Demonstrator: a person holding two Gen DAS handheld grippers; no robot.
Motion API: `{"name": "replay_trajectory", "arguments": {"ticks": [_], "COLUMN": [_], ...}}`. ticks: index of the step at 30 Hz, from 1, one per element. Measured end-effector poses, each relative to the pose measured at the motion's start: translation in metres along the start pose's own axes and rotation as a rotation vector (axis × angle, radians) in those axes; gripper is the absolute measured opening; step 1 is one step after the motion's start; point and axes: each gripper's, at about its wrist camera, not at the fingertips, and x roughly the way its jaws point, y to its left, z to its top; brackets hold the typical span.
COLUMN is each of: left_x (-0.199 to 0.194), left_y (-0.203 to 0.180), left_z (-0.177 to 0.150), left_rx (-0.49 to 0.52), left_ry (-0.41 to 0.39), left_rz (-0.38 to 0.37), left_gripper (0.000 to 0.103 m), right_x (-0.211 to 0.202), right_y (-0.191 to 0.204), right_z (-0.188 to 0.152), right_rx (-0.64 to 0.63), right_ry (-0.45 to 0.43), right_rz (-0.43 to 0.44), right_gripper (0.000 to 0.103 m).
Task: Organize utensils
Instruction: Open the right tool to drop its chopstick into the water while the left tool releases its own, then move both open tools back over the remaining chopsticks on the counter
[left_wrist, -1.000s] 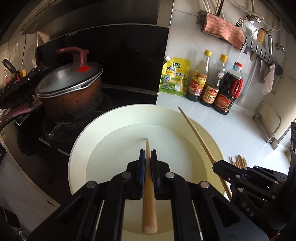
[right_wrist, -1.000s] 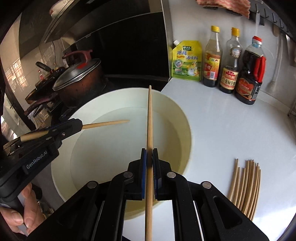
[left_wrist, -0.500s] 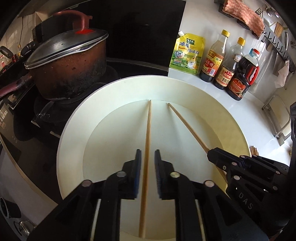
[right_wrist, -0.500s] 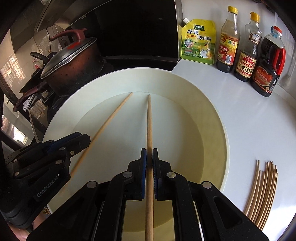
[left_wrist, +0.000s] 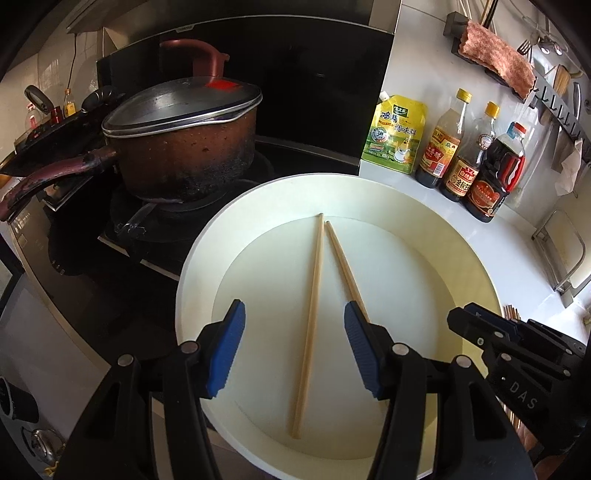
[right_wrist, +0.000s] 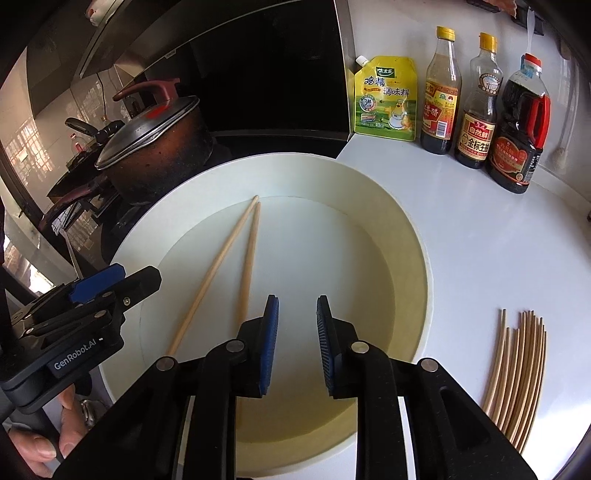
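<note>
The right gripper's (right_wrist: 293, 314) own frame is hiding the near end of one chopstick (right_wrist: 248, 266), and the left gripper's (left_wrist: 291, 325) right finger (left_wrist: 364, 350) is covering the lower part of the same stick in the left view; the loose bundle (right_wrist: 517, 369) on the counter (right_wrist: 480, 236) right of the basin (right_wrist: 417, 236) is overlapping too closely for a sure count. A hand (right_wrist: 40, 439) at the lower left is being cut off by the frame edge. Both grippers are standing released over the basin, their jaws having just been opening: the left one is gaping wide, with the other chopstick (left_wrist: 310, 325) lying loose between its pads, touching neither; the right one is parted only a little, with nothing between its pads, its stick lying just left of them. Two chopsticks are lying on the basin floor, their far tips nearly meeting and their near ends spreading apart. Behind the basin, against the wall, one yellow pouch (right_wrist: 386, 99) and three bottles (right_wrist: 478, 107) are standing in a row. Left of the basin, one lidded pot (left_wrist: 184, 144) is sitting on the stove (left_wrist: 122, 236).
</note>
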Motion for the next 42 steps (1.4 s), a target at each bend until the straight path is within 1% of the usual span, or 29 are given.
{"name": "replay_trajectory", "arguments": {"ticks": [5, 10, 17, 20, 25, 28, 30, 32, 35, 37, 40, 42], "left_x": [-0.014, -0.029, -0.042, -0.047, -0.055, -0.058, -0.059, -0.061, -0.06, -0.056, -0.054, -0.053], "left_y": [-0.002, -0.012, -0.038, -0.055, -0.091, -0.113, -0.127, -0.14, -0.159, -0.172, -0.187, -0.194], "left_z": [-0.009, -0.021, -0.037, -0.043, -0.052, -0.059, -0.064, -0.069, -0.077, -0.083, -0.092, -0.097], "left_rx": [0.003, 0.014, 0.038, 0.057, 0.091, 0.113, 0.13, 0.144, 0.163, 0.181, 0.199, 0.208], "left_ry": [-0.015, -0.027, -0.019, -0.022, -0.024, -0.015, -0.009, -0.004, 0.003, 0.025, 0.037, 0.041], "left_rz": [0.006, -0.001, -0.027, -0.046, -0.093, -0.125, -0.144, -0.159, -0.172, -0.175, -0.183, -0.185], "left_gripper": [0.059, 0.061, 0.062, 0.063, 0.063, 0.064, 0.065, 0.066, 0.068, 0.069, 0.069, 0.07], "right_x": [-0.018, -0.039, -0.064, -0.079, -0.106, -0.121, -0.13, -0.138, -0.145, -0.149, -0.145, -0.143], "right_y": [0.001, -0.002, -0.026, -0.042, -0.073, -0.095, -0.11, -0.127, -0.152, -0.166, -0.182, -0.19], "right_z": [-0.01, -0.026, -0.053, -0.065, -0.086, -0.099, -0.108, -0.117, -0.131, -0.142, -0.152, -0.157], "right_rx": [-0.005, -0.008, 0.027, 0.045, 0.09, 0.121, 0.138, 0.159, 0.198, 0.221, 0.244, 0.252], "right_ry": [-0.032, -0.077, -0.09, -0.1, -0.117, -0.129, -0.134, -0.129, -0.117, -0.117, -0.088, -0.082], "right_rz": [-0.017, -0.041, -0.062, -0.084, -0.131, -0.166, -0.196, -0.225, -0.256, -0.268, -0.289, -0.287], "right_gripper": [0.024, 0.025, 0.026, 0.03, 0.03, 0.032, 0.035, 0.035, 0.035, 0.038, 0.038, 0.038]}}
